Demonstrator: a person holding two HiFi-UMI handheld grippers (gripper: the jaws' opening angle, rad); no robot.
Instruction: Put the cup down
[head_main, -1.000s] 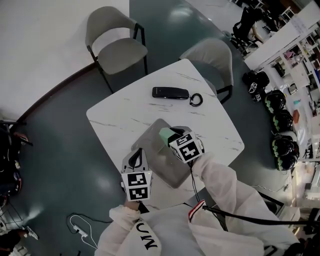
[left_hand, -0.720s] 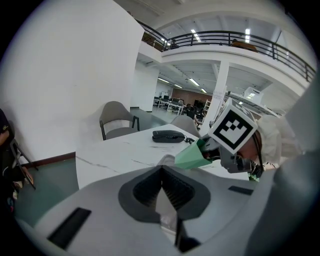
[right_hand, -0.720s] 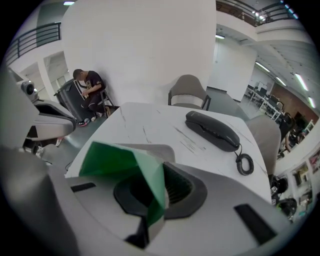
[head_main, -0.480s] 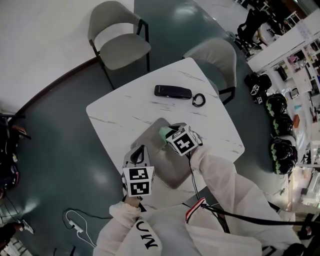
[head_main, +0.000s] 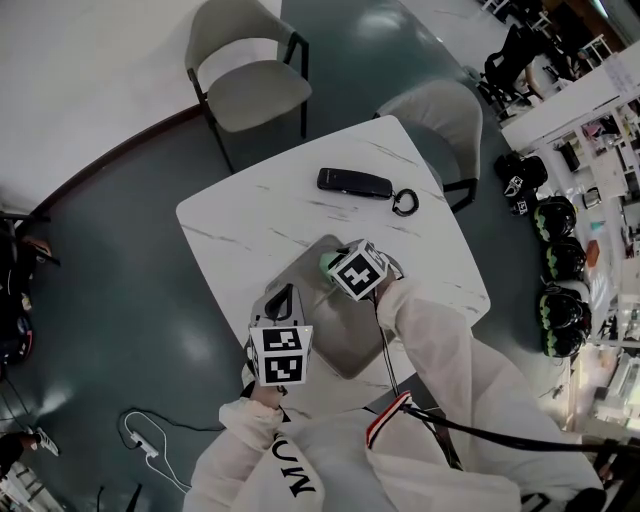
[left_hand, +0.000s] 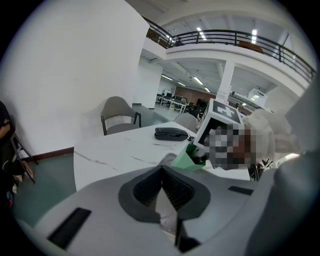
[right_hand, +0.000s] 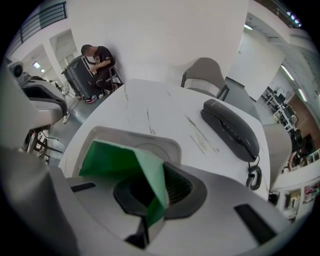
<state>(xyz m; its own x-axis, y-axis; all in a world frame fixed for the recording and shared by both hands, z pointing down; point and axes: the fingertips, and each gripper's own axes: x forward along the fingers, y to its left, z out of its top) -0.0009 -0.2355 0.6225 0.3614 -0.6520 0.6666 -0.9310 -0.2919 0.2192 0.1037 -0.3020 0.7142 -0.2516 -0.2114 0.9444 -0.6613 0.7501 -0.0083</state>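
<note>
Two grippers hang over a white marble table (head_main: 240, 230) in the head view; the right gripper (head_main: 334, 266) holds a green cup (head_main: 326, 262) over the far end of a grey tray (head_main: 345, 340). In the left gripper view, the left gripper (left_hand: 162, 175) has its jaws together, with nothing between them. In the right gripper view, the jaws pinch the cup's flattened wall above the tray.

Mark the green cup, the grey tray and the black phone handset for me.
green cup (right_hand: 120, 162): right gripper view, creased side wall.
grey tray (right_hand: 125, 135): right gripper view, far rim.
black phone handset (head_main: 354, 182): head view, middle of its body.
</note>
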